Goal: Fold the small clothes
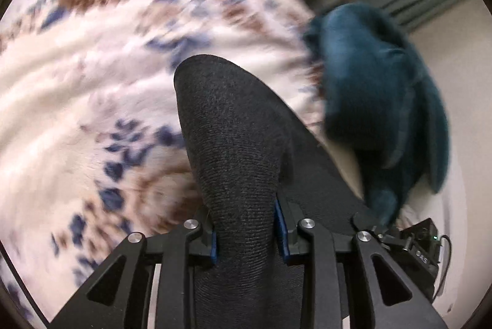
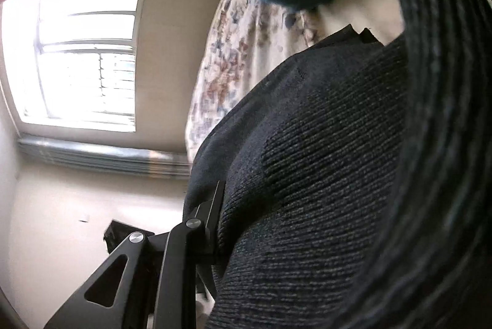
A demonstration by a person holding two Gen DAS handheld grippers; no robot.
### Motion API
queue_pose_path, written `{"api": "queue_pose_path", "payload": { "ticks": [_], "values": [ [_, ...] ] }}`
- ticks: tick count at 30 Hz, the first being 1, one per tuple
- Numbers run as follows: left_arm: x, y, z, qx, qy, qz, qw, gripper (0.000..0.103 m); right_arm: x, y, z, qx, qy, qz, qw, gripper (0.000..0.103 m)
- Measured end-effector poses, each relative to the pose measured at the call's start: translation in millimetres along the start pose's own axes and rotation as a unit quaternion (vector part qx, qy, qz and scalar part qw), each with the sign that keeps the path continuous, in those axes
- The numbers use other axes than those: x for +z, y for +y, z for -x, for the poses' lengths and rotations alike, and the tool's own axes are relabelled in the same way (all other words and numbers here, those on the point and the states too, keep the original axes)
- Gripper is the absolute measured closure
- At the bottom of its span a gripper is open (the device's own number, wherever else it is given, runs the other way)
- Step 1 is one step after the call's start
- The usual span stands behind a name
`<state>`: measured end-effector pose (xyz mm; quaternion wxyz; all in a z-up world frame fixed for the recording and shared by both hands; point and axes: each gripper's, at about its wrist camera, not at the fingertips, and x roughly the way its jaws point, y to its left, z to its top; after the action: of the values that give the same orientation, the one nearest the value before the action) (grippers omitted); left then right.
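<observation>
left gripper [image 1: 246, 233]: pinching dark knit garment [image 1: 233, 126]
right gripper [image 2: 215, 224]: grip on garment likely; far finger hidden
risk: swing snags teal cloth [image 1: 378, 89]; knit slips out

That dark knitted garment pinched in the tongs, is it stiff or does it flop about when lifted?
Probably floppy: the dark knitted garment bulges in a soft fold beyond the left tongs and drapes over the right tongs. Its ribbed knit looks grippy, so slipping seems unlikely. It appears fairly light, held by a pinch.
</observation>
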<state>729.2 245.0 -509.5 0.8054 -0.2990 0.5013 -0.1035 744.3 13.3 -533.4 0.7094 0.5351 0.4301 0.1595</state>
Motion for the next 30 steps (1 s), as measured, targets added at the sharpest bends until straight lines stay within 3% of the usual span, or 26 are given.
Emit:
{"api": "queue_pose_path", "payload": {
  "ticks": [3, 5, 6, 7, 8, 9, 11, 12, 14, 15, 17, 18, 20, 22, 23, 24, 25, 26, 28, 30],
  "values": [
    [-8.0, 33.5, -30.3, 0.041, 0.051, 0.012, 0.9978, 0.071, -3.6, -21.6, -50.8, -0.029, 0.018, -0.008, 0.999, 0.079],
    [-17.9, 50.0, -34.6, 0.026, 0.068, 0.039, 0.9966, 0.06, -11.9, -35.8, -65.1, -0.057, 0.036, -0.017, 0.998, 0.075],
    [-22.6, 57.1, -30.3, 0.015, 0.066, 0.061, 0.9958, 0.056, -15.7, -44.1, -65.7, -0.078, 0.045, -0.032, 0.995, 0.067],
    [-25.1, 58.5, -26.4, 0.023, 0.066, 0.068, 0.9953, 0.044, -18.1, -50.4, -63.6, -0.087, 0.053, -0.044, 0.994, 0.058],
    [-28.5, 57.5, -21.3, 0.04, 0.065, 0.067, 0.9948, 0.03, -21.7, -59.0, -54.1, -0.102, 0.058, -0.055, 0.992, 0.045],
    [-32.5, 54.2, -16.2, 0.059, 0.064, 0.058, 0.9945, 0.025, -23.7, -63.3, -43.0, -0.112, 0.054, -0.057, 0.991, 0.038],
    [-44.0, 43.9, -5.1, 0.1, 0.057, 0.028, 0.9929, 0.022, -26.4, -68.7, -16.3, -0.14, 0.039, -0.056, 0.988, 0.03],
    [-49.4, 37.8, -0.2, 0.117, 0.051, 0.015, 0.9917, 0.021, -18.3, -60.5, -21.9, -0.155, 0.032, -0.051, 0.986, 0.029],
    [-62.5, 23.5, 7.5, 0.157, 0.042, -0.013, 0.9866, 0.015, -17.1, -62.8, -4.0, -0.209, 0.01, -0.024, 0.978, 0.028],
    [-69.7, 16.3, 10.6, 0.176, 0.037, -0.025, 0.9834, 0.015, -0.9, -75.5, 10.2, -0.226, 0.01, -0.013, 0.974, 0.028],
    [-79.5, 6.9, 13.8, 0.21, 0.029, -0.043, 0.9764, 0.015, -0.5, -72.0, 25.7, -0.27, 0.018, 0.026, 0.962, 0.028],
    [-83.7, 1.4, 15.6, 0.226, 0.022, -0.052, 0.9726, 0.015, -6.4, -89.2, 67.1, -0.29, 0.024, 0.051, 0.955, 0.028],
    [-92.7, -13.3, 24.1, 0.26, 0.007, -0.072, 0.9628, 0.014, -8.9, -63.6, 57.3, -0.347, 0.03, 0.127, 0.929, 0.027],
    [-103.7, -27.6, 37.8, 0.277, -0.01, -0.087, 0.957, 0.01, -2.2, -43.6, 67.0, -0.377, 0.032, 0.187, 0.907, 0.014],
    [-106.9, -33.6, 42.5, 0.285, -0.018, -0.091, 0.9541, 0.0, -5.3, -27.9, 68.5, -0.397, 0.027, 0.224, 0.89, 0.004],
    [-111.3, -41.7, 49.3, 0.29, -0.024, -0.096, 0.952, 0.0, -7.4, -16.2, 68.7, -0.417, 0.021, 0.252, 0.873, 0.0],
    [-116.3, -51.3, 57.9, 0.29, -0.027, -0.102, 0.9512, 0.0, -13.1, -2.7, 73.0, -0.447, 0.02, 0.286, 0.847, 0.0],
    [-119.8, -59.9, 66.2, 0.294, -0.028, -0.104, 0.9496, 0.0, -23.1, 4.7, 96.1, -0.462, 0.021, 0.308, 0.831, 0.0],
    [-124.8, -77.5, 84.0, 0.286, -0.031, -0.102, 0.9523, 0.0, -44.8, 33.3, 116.3, -0.48, 0.021, 0.332, 0.812, 0.0],
    [-131.4, -101.3, 109.8, 0.283, -0.039, -0.104, 0.9527, 0.0, -56.3, 58.5, 146.6, -0.484, 0.014, 0.344, 0.805, 0.0]
  ]
}}
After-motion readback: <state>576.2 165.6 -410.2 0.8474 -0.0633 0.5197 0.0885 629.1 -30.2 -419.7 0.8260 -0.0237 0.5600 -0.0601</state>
